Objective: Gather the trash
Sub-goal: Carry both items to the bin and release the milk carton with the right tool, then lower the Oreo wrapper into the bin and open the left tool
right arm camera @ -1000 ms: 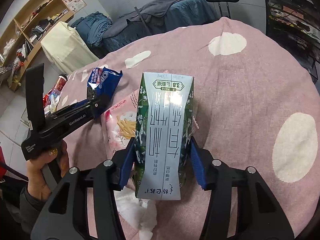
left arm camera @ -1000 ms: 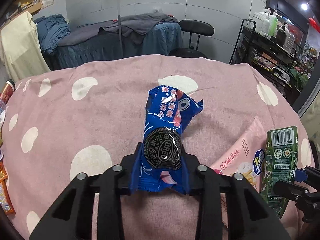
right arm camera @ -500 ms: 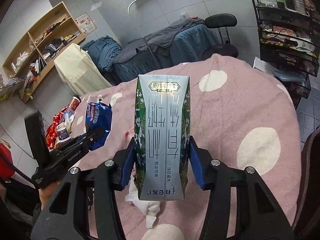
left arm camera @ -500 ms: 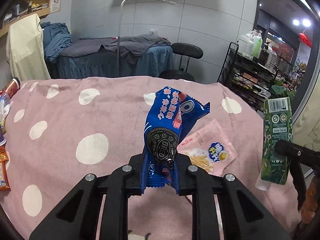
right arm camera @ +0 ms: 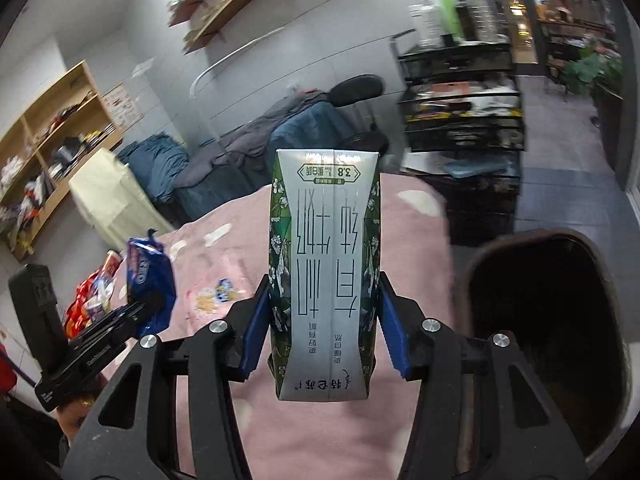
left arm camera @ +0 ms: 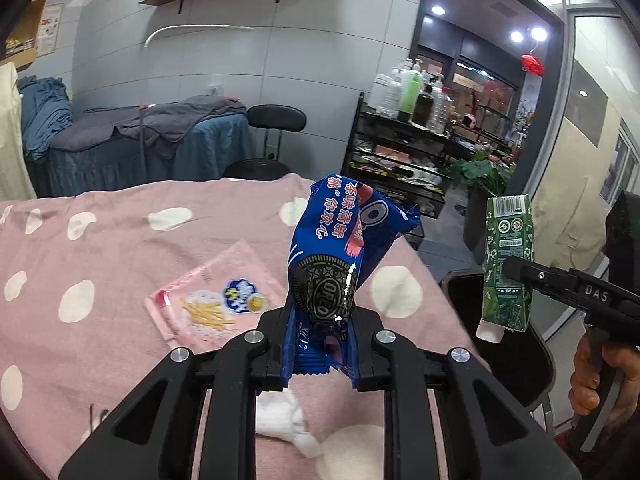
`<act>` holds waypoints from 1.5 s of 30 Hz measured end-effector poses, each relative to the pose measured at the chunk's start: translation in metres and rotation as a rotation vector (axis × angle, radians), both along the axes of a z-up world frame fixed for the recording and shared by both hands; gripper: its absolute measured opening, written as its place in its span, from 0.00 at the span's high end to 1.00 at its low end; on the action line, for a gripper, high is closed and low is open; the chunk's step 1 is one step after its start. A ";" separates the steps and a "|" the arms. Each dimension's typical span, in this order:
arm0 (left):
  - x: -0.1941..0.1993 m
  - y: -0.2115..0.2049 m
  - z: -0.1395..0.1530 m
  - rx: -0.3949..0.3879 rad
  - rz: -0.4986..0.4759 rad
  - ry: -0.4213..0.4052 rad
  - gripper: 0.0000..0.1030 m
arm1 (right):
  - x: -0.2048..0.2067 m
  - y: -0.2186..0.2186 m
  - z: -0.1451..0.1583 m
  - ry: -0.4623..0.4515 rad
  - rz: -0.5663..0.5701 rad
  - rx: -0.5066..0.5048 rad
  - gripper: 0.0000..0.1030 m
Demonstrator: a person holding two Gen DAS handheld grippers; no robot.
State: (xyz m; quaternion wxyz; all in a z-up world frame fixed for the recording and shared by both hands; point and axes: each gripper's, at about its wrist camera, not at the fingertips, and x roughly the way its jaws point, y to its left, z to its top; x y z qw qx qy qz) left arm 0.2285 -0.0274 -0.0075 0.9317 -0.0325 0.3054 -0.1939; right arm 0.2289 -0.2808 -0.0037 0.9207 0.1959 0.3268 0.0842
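Observation:
My left gripper (left arm camera: 320,344) is shut on a blue Oreo wrapper (left arm camera: 340,248), held upright above the pink spotted tablecloth (left arm camera: 100,240). My right gripper (right arm camera: 323,320) is shut on a green and silver milk carton (right arm camera: 324,272), upside down, lifted over the table's right end. The carton (left arm camera: 508,264) also shows at the right of the left wrist view, and the wrapper (right arm camera: 150,276) at the left of the right wrist view. A dark bin (right arm camera: 532,320) opens just right of the carton, beside the table.
A pink snack bag (left arm camera: 216,300) and a crumpled white tissue (left arm camera: 288,420) lie on the cloth below my left gripper. Snack packets and a cup (right arm camera: 96,296) sit at the table's far left. A black wire rack (left arm camera: 400,160), a stool (left arm camera: 276,120) and a covered bed (left arm camera: 140,140) stand behind.
Both grippers have lifted off the table and swung right with their loads. The bin has come into the right wrist view. The left jaws have squeezed the wrapper narrower.

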 end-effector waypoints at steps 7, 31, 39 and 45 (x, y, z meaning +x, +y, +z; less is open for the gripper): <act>-0.016 -0.059 -0.005 -0.018 -0.132 0.021 0.80 | -0.041 -0.074 -0.024 0.060 -0.183 0.009 0.51; -0.027 -0.142 -0.031 -0.007 -0.297 0.119 0.80 | -0.049 -0.136 -0.126 0.323 -0.328 -0.039 0.41; -0.025 -0.168 -0.031 -0.004 -0.352 0.143 0.80 | -0.070 -0.143 -0.101 0.220 -0.375 -0.034 0.33; -0.024 -0.196 -0.035 0.029 -0.395 0.161 0.80 | -0.085 -0.158 -0.078 0.160 -0.454 -0.016 0.29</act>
